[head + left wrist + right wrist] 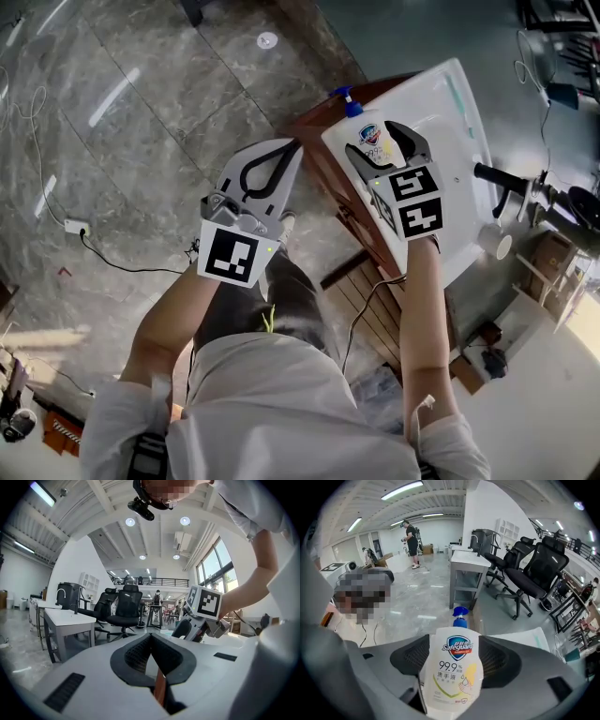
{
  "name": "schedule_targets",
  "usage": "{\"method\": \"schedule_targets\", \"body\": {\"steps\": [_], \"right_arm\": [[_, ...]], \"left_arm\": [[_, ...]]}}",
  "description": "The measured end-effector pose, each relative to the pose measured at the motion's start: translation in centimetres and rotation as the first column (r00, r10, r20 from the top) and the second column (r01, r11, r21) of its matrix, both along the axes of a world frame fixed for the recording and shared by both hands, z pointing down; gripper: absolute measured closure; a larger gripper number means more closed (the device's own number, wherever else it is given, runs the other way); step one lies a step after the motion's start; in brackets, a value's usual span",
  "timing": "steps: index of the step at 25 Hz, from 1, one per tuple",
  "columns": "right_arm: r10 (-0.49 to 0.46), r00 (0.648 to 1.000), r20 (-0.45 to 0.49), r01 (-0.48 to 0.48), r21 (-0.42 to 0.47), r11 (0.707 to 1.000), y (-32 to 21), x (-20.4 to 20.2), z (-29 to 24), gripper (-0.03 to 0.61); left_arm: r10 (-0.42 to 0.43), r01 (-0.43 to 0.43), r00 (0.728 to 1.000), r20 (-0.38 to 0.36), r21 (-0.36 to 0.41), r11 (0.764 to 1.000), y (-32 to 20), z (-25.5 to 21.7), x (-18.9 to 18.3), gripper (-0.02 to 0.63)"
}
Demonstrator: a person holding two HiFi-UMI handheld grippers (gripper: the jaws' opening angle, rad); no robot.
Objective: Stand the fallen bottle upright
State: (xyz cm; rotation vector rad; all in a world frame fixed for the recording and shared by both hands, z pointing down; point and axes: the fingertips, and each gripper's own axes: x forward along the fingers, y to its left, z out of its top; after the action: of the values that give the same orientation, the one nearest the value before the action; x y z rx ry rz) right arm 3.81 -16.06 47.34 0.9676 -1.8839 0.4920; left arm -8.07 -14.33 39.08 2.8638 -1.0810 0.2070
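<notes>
A fallen white hand-soap bottle (366,134) with a blue pump (349,101) lies on its back at the left corner of the white table (450,103), pump pointing away from me. My right gripper (375,142) hangs just above it, tilted steeply down and open, one jaw on each side of the bottle's body. In the right gripper view the bottle (452,672) fills the gap between the black pads (412,660), label up. My left gripper (298,143) is shut and empty, held left of the table over the floor; in its own view the left gripper (151,637) has its tips together.
A brown wooden cabinet (323,159) stands under the table's left edge. A black handle-like object (497,178) and a white cup (497,242) sit to the right. Cables and a power strip (75,227) lie on the floor. Office chairs (124,609) and a white desk (65,618) stand farther off.
</notes>
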Motion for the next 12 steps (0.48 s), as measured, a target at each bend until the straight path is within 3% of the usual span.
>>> {"method": "schedule_targets", "body": {"steps": [6,12], "right_arm": [[-0.003,1.0,-0.031,0.002,-0.031,1.0,-0.7,0.0,0.8,0.256],[0.055,0.998,-0.027,-0.057,-0.08,0.995,-0.8,0.7,1.9,0.23]], "left_arm": [[0.0,0.0,1.0,-0.006,-0.013,1.0,-0.8,0.4,-0.1,0.597],[-0.005,0.005,1.0,-0.021,-0.029,1.0,-1.2,0.8,-0.3,0.597]]}}
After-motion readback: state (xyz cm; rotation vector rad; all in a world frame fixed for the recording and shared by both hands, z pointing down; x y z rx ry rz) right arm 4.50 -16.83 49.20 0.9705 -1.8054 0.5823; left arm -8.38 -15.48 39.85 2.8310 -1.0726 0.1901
